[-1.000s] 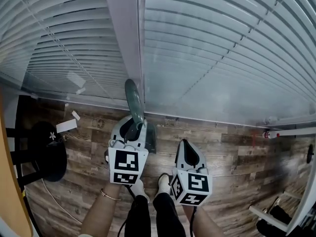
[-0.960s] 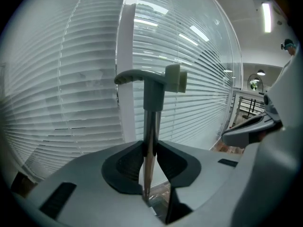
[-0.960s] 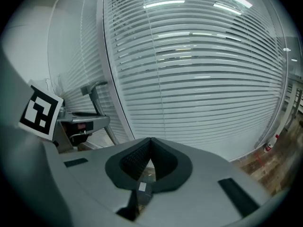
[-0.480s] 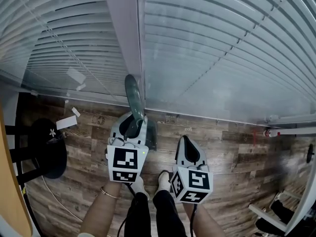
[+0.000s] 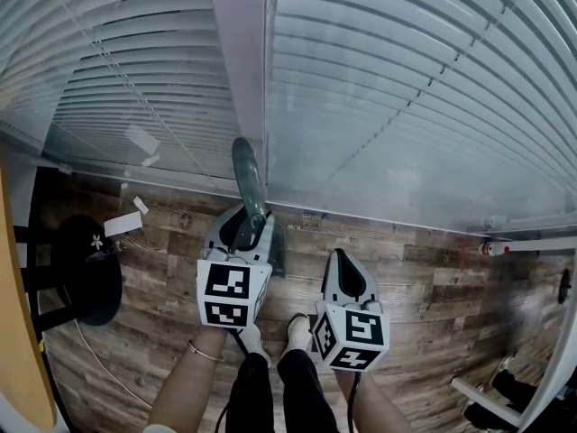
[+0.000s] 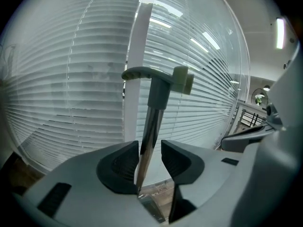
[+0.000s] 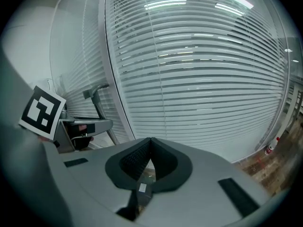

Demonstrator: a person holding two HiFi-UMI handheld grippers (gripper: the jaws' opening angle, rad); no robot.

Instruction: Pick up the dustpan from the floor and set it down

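A long-handled dustpan stands upright on the wood floor by the white window post; its grey-green grip (image 5: 244,171) rises above my left gripper (image 5: 243,230), and the pan (image 5: 276,253) shows beside it. In the left gripper view the metal shaft (image 6: 151,122) passes between the jaws of my left gripper (image 6: 150,156), which are opening: the shaft lies near the left pad with a gap on the right. My right gripper (image 5: 339,271) hovers to the right, shut with nothing in it (image 7: 150,150). From the right gripper view the dustpan handle (image 7: 97,96) is at the left.
Closed blinds behind glass fill the far side, split by a white post (image 5: 245,61). A black stool (image 5: 86,273) and white paper scraps (image 5: 122,226) lie at the left. A red and white object (image 5: 491,246) sits far right. The person's socked feet (image 5: 270,336) are below the grippers.
The left gripper's jaws have spread away from the dustpan shaft and the gripper has rolled a little. The dustpan stays upright in place. The right gripper has not moved.
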